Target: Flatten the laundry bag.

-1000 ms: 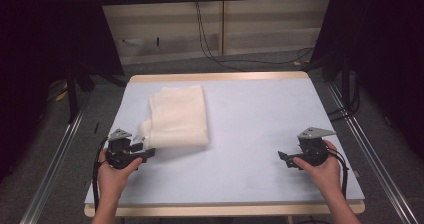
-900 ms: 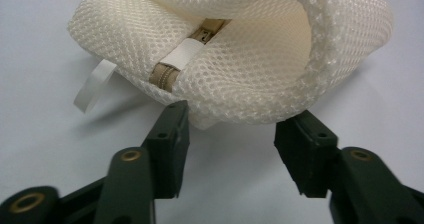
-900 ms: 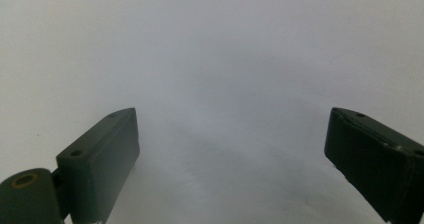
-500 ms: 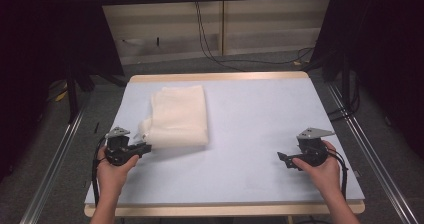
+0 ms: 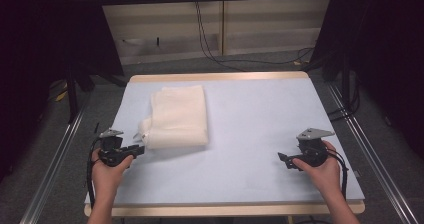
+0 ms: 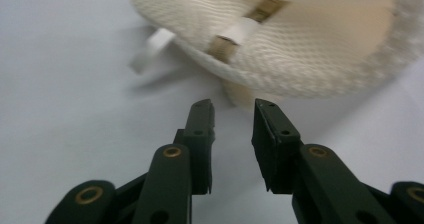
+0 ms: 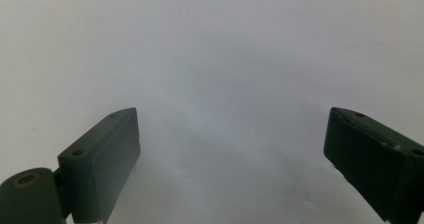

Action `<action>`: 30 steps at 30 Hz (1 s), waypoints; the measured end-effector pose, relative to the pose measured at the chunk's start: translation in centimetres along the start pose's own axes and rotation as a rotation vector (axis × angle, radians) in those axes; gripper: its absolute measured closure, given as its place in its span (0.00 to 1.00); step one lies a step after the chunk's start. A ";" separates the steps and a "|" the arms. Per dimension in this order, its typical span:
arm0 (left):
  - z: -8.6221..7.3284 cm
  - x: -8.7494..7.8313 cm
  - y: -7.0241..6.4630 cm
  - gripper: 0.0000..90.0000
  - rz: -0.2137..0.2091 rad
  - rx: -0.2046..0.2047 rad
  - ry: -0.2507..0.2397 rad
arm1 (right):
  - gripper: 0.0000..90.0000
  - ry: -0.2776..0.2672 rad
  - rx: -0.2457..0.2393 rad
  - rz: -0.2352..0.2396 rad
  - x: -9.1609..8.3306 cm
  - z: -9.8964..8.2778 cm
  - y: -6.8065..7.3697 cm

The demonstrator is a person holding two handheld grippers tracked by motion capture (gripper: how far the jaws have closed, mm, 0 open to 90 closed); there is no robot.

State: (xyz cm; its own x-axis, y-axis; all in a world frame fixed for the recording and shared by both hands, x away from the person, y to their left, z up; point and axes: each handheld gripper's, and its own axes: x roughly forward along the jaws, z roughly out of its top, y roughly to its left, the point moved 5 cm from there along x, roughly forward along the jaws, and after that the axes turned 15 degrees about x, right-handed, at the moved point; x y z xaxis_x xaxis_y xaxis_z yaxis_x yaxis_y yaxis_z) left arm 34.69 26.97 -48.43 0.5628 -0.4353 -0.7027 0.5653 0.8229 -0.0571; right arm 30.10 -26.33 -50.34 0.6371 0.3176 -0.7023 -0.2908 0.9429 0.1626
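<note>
Two grippers flank the folded cream cloth [image 5: 179, 116]: left gripper [image 6: 234, 118] just beside its near-left corner, jaws slightly parted, just reopening, gripping nothing; right gripper [image 7: 232, 154] well apart, spread wide.

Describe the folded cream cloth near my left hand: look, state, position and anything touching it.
The cream cloth is a soft, mesh-like knit, folded into a flat rectangle lying on the table's left half. Its near-left corner is rumpled, and the left gripper view shows small white tags sewn there, with a loose white strip sticking out. The left hand-held gripper points at that corner, jaws narrowly apart with nothing between them; the pads do not press the fabric. Only the table touches it.
</note>
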 end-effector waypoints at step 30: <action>3.3 3.2 0.5 0.29 -0.054 -0.162 0.075 | 0.09 0.019 -0.015 -0.020 0.2 -0.1 0.1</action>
State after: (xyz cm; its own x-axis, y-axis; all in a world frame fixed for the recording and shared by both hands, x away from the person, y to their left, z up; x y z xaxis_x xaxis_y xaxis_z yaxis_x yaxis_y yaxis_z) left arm 38.76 24.80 -48.37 0.4840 -0.4571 -0.7462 0.4859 0.8496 -0.2052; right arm 30.09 -26.18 -50.51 0.6292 0.2966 -0.7184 -0.2888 0.9474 0.1382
